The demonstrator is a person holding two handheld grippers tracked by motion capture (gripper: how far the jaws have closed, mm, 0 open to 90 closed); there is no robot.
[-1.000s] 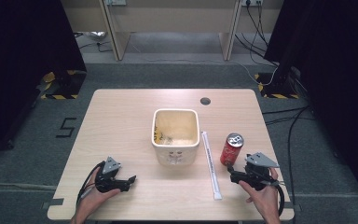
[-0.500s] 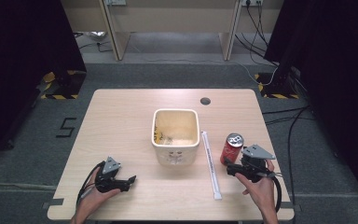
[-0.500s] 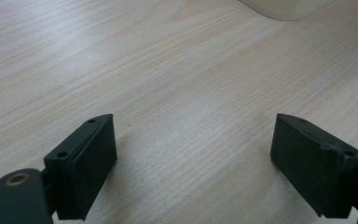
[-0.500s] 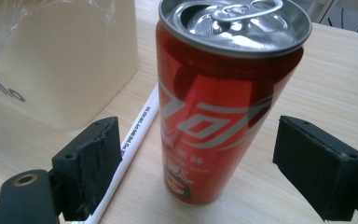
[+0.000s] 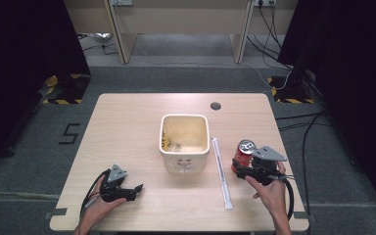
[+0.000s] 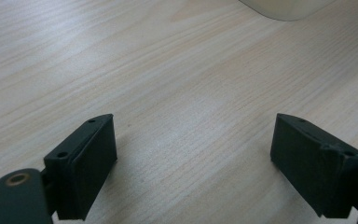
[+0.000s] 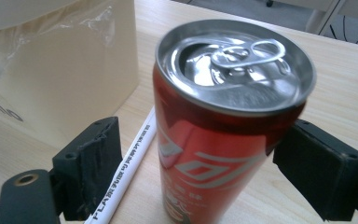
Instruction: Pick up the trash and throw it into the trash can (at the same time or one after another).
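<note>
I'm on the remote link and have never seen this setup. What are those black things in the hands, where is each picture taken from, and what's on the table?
A person sits at a wooden table and holds a two-jaw tool in each hand. One picture looks down from above; the other two come from cameras riding on the tools, looking out between their black jaws.

On the table stand a cream square bin, a paper-wrapped straw lying flat to its right, and an upright red drink can.

The left gripper rests open near the front edge, with bare wood between its jaws. The right gripper has its jaws on either side of the can, open; the left jaw is clearly apart from it, so nothing is held yet.
</note>
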